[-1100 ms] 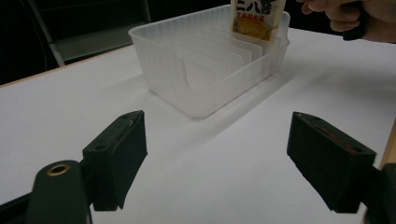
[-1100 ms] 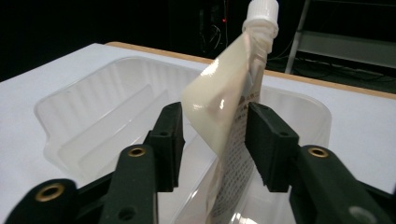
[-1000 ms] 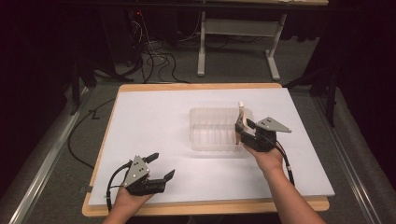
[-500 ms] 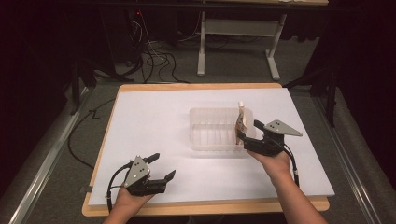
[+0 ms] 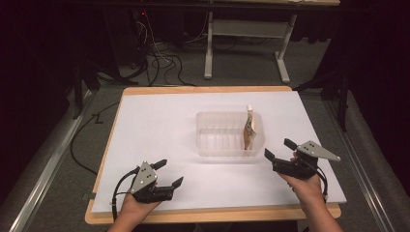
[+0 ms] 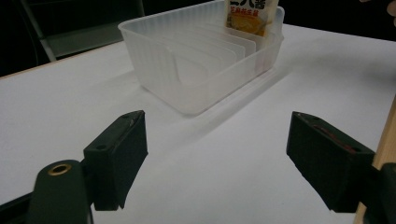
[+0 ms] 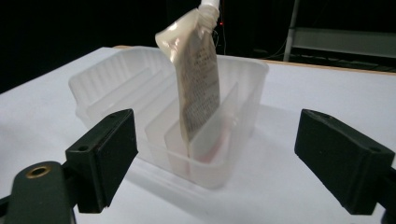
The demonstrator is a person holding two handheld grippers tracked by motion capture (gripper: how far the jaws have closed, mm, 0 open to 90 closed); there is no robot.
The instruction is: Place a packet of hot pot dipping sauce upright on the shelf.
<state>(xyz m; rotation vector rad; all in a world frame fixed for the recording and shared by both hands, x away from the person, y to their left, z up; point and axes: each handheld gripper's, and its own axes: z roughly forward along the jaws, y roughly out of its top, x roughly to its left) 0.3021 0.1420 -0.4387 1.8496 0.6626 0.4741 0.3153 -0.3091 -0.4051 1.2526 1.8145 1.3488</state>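
High view: desk (image 5: 159,125) with white top, wood edge. Clear slotted bin (image 5: 217,135) at centre, ribs inside. Spouted pouch (image 5: 249,130) upright in bin's right-end slot, leaning a little, cap above rim; same pouch (image 7: 196,79) between dividers in right gripper view. Right gripper (image 5: 278,155) just off bin's near-right corner, jaws just opening to full width, empty, clear of pouch. Left gripper (image 5: 169,174) near front-left desk edge, well apart from bin, jaws wide, empty.
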